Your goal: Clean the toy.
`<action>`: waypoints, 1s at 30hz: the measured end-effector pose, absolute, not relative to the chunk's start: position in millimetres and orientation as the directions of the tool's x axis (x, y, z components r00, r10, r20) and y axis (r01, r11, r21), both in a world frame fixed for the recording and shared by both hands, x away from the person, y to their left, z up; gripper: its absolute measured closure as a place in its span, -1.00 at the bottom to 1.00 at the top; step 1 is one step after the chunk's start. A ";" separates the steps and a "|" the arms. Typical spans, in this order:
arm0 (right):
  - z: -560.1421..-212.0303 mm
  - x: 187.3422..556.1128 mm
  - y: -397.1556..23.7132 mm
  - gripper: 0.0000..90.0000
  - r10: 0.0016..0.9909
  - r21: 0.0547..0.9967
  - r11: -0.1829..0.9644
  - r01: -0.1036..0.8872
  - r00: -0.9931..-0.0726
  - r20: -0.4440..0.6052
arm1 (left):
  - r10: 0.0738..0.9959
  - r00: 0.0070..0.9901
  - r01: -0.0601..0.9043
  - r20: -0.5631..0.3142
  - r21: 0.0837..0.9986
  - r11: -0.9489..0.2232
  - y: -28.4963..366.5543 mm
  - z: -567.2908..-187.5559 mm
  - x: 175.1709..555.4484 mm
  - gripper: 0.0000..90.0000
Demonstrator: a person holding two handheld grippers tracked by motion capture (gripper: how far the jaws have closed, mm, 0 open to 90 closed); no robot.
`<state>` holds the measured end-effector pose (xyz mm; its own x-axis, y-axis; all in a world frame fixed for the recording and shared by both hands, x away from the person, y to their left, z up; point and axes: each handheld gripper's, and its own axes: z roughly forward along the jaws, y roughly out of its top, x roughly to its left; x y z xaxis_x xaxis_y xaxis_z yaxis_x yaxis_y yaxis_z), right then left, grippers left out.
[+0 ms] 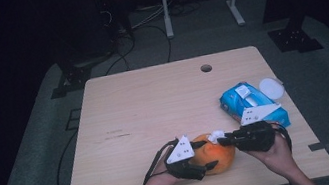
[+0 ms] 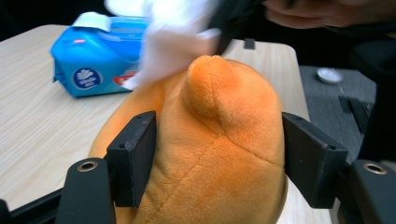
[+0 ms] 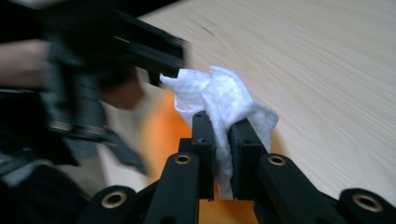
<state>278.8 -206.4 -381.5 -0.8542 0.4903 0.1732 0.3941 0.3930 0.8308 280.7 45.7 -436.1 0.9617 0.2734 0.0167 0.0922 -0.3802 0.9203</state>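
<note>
Clamped between the left gripper [image 2: 219,154] jaws sits the orange plush toy [image 2: 210,140]; just above it, the right gripper [image 3: 223,126] pinches a white wipe [image 3: 224,95].

The round orange plush toy [image 2: 210,149] is cut off by the left gripper view's bottom edge; the crumpled white wipe [image 2: 173,42] at twelve o'clock (motion-blurred) hides its far side.

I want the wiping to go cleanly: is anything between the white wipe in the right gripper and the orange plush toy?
Nothing visible. The white wipe, pinched in the right gripper, is already at the top of the orange plush toy, which the left gripper clamps.
</note>
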 end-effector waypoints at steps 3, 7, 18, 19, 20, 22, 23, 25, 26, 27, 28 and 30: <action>-375.6 272.6 -195.9 0.81 0.455 0.843 0.397 0.362 -0.876 0.162 | 0.298 0.955 0.107 0.009 0.922 -0.371 43.6 -436.1 281.4 -0.31; -377.1 273.5 -189.4 0.81 0.457 0.844 0.410 0.347 -0.878 0.140 | 0.295 0.955 0.105 0.009 0.923 -0.369 43.9 -436.7 280.9 -0.42; -371.7 264.7 -177.6 0.81 0.455 0.836 0.461 0.297 -0.888 0.065 | 0.288 0.955 0.060 0.067 0.911 -0.408 35.4 -437.7 276.4 -0.27; -372.2 263.6 -172.9 0.82 0.454 0.825 0.490 0.282 -0.890 0.035 | 0.301 0.951 0.061 0.072 0.910 -0.411 36.3 -437.3 276.0 -0.25; -372.2 263.6 -172.9 0.82 0.454 0.825 0.490 0.282 -0.890 0.035 | 0.301 0.951 0.061 0.072 0.910 -0.411 36.3 -437.3 276.0 -0.23; -372.8 269.4 -181.5 0.82 0.490 0.822 0.474 0.316 -0.870 0.053 | 0.320 0.945 0.078 0.061 0.913 -0.401 39.8 -436.5 278.8 -0.21; -373.2 271.7 -186.5 0.82 0.505 0.819 0.471 0.327 -0.862 0.053 | 0.323 0.945 0.086 0.049 0.916 -0.392 41.1 -436.9 280.1 -0.21; -377.4 278.1 -197.6 0.82 0.532 0.812 0.453 0.367 -0.843 0.084 | 0.317 0.948 0.089 0.040 0.919 -0.384 42.0 -438.1 282.3 -0.23; -378.7 279.1 -200.0 0.82 0.533 0.813 0.439 0.383 -0.839 0.108 | 0.317 0.948 0.089 0.040 0.919 -0.384 42.0 -438.1 282.3 -0.25; -379.3 279.3 -200.6 0.82 0.528 0.816 0.429 0.387 -0.841 0.121 | 0.308 0.950 0.083 0.044 0.919 -0.386 39.2 -438.7 281.5 -0.28; -379.3 279.3 -200.6 0.82 0.528 0.816 0.429 0.387 -0.841 0.121 | 0.308 0.950 0.083 0.044 0.919 -0.386 39.2 -438.7 281.5 -0.31; -376.6 272.6 -190.4 0.81 0.488 0.828 0.435 0.355 -0.865 0.114 | 0.312 0.948 0.073 0.060 0.915 -0.397 37.8 -438.8 279.6 -0.31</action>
<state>272.6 -190.4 -376.6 -0.8653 0.4882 0.1139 0.3545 0.4352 0.8276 279.6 37.8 -438.8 0.9482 0.3120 0.0598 0.0731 -0.3974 0.9147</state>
